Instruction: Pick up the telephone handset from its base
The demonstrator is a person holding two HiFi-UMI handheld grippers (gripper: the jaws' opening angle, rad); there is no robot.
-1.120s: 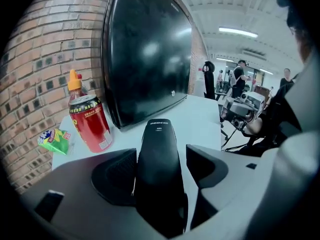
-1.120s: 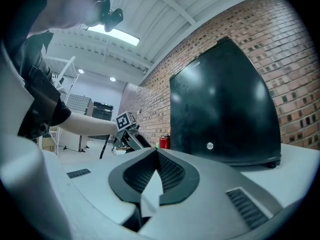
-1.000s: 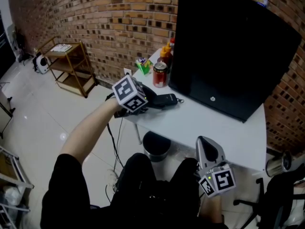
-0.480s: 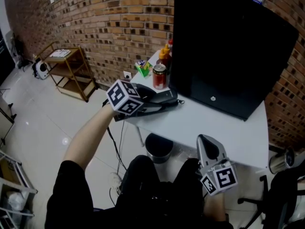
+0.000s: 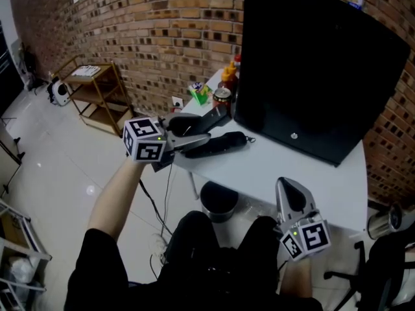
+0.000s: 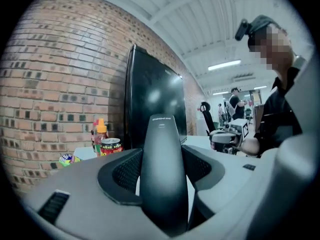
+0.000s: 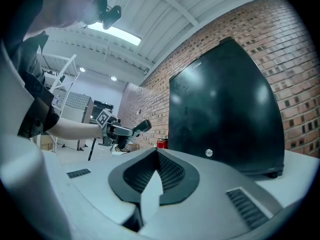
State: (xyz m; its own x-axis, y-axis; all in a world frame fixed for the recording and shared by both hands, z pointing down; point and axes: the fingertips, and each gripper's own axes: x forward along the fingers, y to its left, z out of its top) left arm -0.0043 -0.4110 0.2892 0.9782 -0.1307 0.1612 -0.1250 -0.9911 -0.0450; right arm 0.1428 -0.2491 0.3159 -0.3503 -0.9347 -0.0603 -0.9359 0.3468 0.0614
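My left gripper is shut on the black telephone handset and holds it in the air, its far end tilted up. The black base lies below it on the white table, near the front edge. In the left gripper view the handset stands upright between the pads, which press on both its sides. My right gripper hangs low at the table's near edge, shut and holding nothing. From the right gripper view the lifted handset shows far off to the left.
A large black monitor fills the table's back. Beside it stand a red can, sauce bottles and a green packet. A bin sits under the table, and a wooden cart stands by the brick wall.
My left gripper has risen and drawn back to the left with the handset, which is now off the base and tilted up. The right gripper has stayed put.
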